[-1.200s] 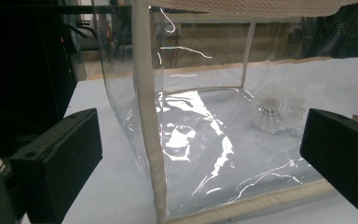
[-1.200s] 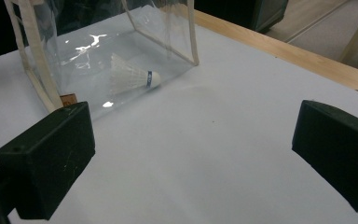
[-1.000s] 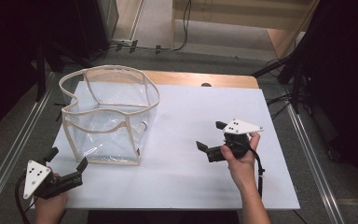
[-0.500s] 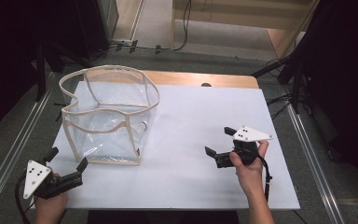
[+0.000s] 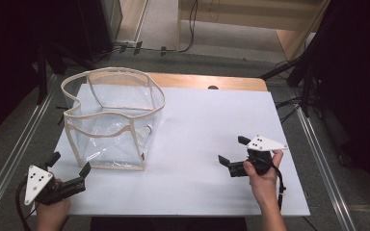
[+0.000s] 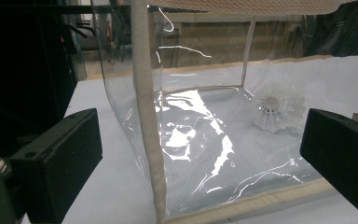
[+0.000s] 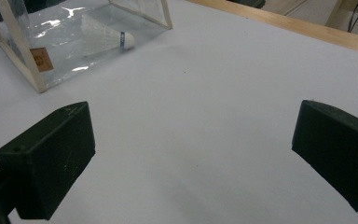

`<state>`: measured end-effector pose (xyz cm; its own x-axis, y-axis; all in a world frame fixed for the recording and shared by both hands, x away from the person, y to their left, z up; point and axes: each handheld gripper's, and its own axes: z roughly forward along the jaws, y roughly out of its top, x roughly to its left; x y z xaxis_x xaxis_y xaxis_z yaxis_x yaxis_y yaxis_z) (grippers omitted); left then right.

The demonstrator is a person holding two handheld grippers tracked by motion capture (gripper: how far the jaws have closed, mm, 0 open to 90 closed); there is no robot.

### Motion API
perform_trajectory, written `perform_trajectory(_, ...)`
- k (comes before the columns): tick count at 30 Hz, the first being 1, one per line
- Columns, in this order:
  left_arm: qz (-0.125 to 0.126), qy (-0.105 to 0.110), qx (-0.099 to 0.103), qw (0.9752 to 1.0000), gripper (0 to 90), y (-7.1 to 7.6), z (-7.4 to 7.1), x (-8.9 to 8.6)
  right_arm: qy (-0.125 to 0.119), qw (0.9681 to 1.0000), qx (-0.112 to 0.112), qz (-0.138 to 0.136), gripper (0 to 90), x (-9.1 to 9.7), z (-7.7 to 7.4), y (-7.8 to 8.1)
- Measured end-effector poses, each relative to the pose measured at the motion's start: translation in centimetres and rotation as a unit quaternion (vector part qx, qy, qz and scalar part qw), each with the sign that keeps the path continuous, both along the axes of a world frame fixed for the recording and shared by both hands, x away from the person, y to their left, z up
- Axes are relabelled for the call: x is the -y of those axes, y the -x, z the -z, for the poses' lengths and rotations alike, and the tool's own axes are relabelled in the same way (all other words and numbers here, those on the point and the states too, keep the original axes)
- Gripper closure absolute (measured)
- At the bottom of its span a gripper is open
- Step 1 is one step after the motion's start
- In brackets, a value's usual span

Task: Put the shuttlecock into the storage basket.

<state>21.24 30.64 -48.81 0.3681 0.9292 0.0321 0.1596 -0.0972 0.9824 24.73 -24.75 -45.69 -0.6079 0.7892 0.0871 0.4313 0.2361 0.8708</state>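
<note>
Clear plastic bag (image 5: 111, 120) with beige trim stands upright and open-topped on the left part of the white table (image 5: 207, 125). Shuttlecock (image 7: 107, 37) lies on its side on the bag floor, cork toward the bag's near corner; in the left tool view it (image 6: 275, 112) sits at the far right of the floor behind the film. Left tool (image 5: 67, 171) is low at the near-left table corner, just beside the bag's front corner, jaws spread, holding nothing. Right tool (image 5: 233, 150) is held well apart from the bag on the right side of the table, pointing back toward it, jaws spread, empty, bare table between them. Judgement: the placing looks done, shuttlecock is inside and neither tool touches bag or shuttlecock. Left to do, if anything: little, perhaps closing or moving the bag.
</note>
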Motion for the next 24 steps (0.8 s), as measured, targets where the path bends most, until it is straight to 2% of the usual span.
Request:
perform_trajectory(10, 0.000, -0.002, -0.001, 1.0000, 0.0, 0.0, 0.0, 0.0, -0.006, 0.9999, -0.005, 0.010, 0.0, 1.3, 1.4, 0.6)
perform_trajectory(24, 0.000, -0.002, -0.001, 1.0000, 0.0, 0.0, 0.0, 0.1, -0.008, 0.9993, -0.006, 0.035, 0.0, 3.6, 2.2, 1.4)
